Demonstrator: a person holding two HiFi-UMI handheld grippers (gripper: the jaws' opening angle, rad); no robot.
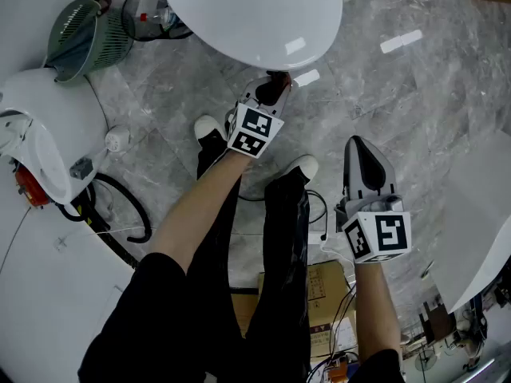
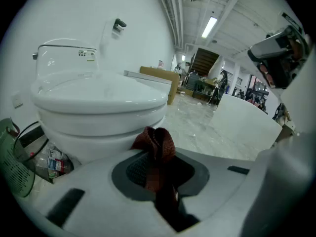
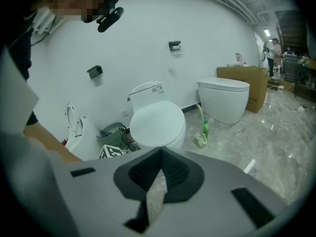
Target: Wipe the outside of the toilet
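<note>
Grey marbled floor fills the head view, with the toilet [image 1: 247, 14] showing as a white oval lid at the top centre and a green basket [image 1: 84, 34] beside it at the upper left. The left gripper [image 1: 270, 94] reaches just under the lower rim of the bowl, a dark red cloth [image 1: 278, 80] pinched at its tip and lying very near or against the porcelain; contact cannot be told from here. The right gripper [image 1: 361, 154] hangs well apart at the lower right, pointing over bare floor. Seen from the left gripper view, the jaws are pressed together on the cloth [image 2: 155, 142], which bunches up above them at centre frame, and the toilet [image 2: 98, 107] looms directly behind it in the left half of the frame, seat rim and curved bowl wall close ahead, the tank higher at the upper left. By my reading, the wiping step is at its start or early on: the cloth is presented to the front of the bowl, and the next move calls for pressing it flat on the outer wall and sweeping sideways around the curve without loosening the pinch. Over in the right gripper view, the jaws [image 3: 159, 157] meet tip to tip with nothing between them, only floor showing through the slit below; the toilet [image 3: 158, 125] stands at centre beyond them, with a second toilet [image 3: 224, 100] at the right.
</note>
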